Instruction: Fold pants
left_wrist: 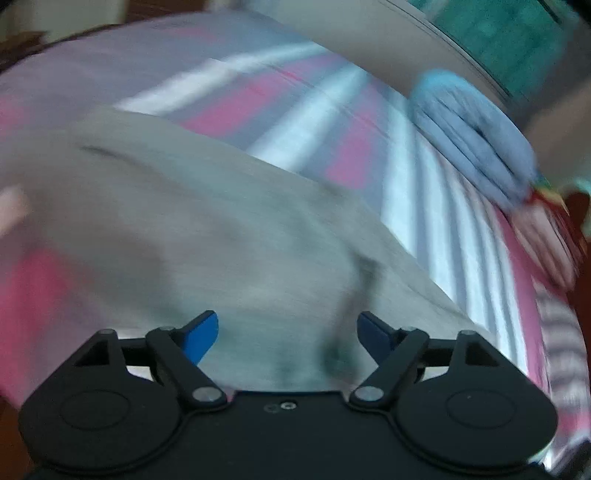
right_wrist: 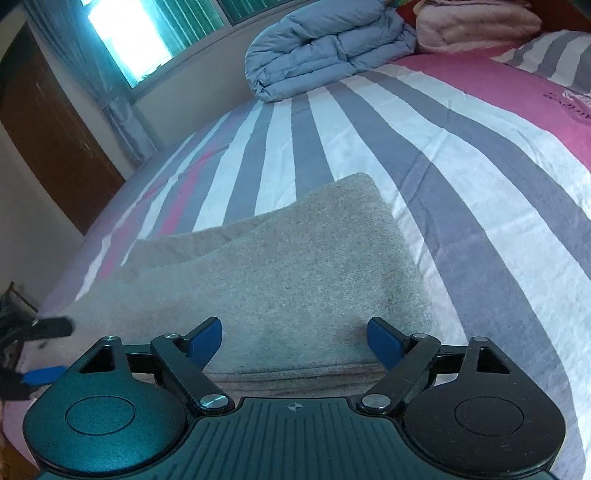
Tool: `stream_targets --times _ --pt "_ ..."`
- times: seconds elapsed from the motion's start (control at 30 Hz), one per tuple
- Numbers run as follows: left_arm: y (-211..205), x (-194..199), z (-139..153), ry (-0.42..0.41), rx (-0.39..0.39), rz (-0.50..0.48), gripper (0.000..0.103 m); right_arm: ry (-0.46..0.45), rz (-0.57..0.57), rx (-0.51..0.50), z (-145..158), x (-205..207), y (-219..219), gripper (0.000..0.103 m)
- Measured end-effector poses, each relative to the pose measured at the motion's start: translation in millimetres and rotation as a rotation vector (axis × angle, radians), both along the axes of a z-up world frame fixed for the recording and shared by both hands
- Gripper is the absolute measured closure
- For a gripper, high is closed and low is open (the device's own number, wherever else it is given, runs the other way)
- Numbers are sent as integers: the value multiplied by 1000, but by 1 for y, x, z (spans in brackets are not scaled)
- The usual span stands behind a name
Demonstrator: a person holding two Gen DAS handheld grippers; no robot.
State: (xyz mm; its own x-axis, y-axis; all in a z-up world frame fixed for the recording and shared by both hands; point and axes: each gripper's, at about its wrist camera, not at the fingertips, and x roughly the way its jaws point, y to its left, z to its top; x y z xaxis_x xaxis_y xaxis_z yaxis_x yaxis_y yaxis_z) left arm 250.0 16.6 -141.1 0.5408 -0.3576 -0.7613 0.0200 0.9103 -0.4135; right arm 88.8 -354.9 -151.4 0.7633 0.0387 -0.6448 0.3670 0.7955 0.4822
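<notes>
Grey-beige fleece pants lie folded on the striped bed sheet, with the legs stacked and running away from me. In the blurred left wrist view the same pants fill the middle. My left gripper is open just above the cloth and holds nothing. My right gripper is open over the near edge of the pants, also empty. The left gripper shows at the far left edge of the right wrist view.
A folded blue duvet and a pink quilt sit at the far side of the bed; the duvet also shows in the left wrist view. A striped pillow lies at the right. A window and a wooden door stand behind.
</notes>
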Motion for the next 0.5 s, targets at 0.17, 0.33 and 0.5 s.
stream_targets --times 0.17,0.33,0.5 --pt "81 3 -9 52 -35 225 28 -20 25 29 4 7 15 18" --pt "119 21 -36 89 -181 334 28 -32 53 68 8 16 34 18" --pt "137 39 -77 122 -355 374 28 -32 81 69 12 24 50 18"
